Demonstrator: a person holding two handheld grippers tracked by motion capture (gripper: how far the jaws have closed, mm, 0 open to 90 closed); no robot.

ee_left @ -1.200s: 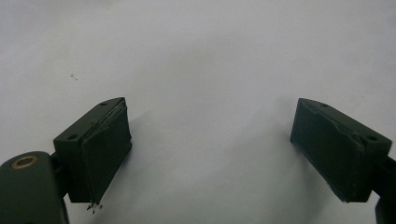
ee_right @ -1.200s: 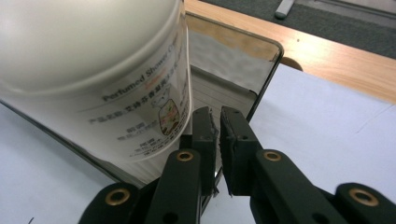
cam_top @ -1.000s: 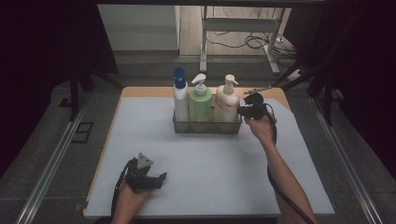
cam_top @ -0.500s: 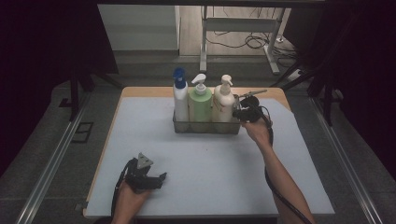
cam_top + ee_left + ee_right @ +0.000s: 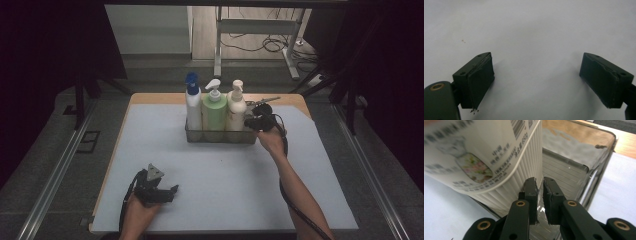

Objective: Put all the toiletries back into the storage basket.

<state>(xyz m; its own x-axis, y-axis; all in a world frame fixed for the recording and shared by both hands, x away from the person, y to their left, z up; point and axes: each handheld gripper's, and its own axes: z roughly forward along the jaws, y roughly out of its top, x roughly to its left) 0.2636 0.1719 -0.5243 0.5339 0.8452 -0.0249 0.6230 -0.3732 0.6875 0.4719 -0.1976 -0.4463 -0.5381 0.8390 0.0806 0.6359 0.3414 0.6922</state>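
Observation:
A clear plastic bin (image 5: pixel 220 138) stands at the back middle of the white mat. It holds a white bottle with a blue spray cap (image 5: pixel 192 107), a green pump bottle (image 5: pixel 214 112) and a cream pump bottle (image 5: pixel 236 112). My right gripper (image 5: pixel 252 122) is at the bin's right end. In the right gripper view its jaws (image 5: pixel 540 186) stand almost together, pinching the bin's clear wall (image 5: pixel 596 170) right beside the ribbed cream bottle (image 5: pixel 499 157). My left gripper (image 5: pixel 172 190) rests near the front left of the mat, open, with bare mat between its pads (image 5: pixel 536 72).
The white mat (image 5: pixel 225 185) covers a wooden table whose edge (image 5: pixel 150 98) shows behind the bin. Metal rails (image 5: pixel 55 175) run along both sides. A table frame and cables (image 5: pixel 260 45) lie on the floor beyond.
My right gripper has shifted slightly left against the bin's right end, and the cream bottle has moved a little left with it. The left gripper has stayed put.

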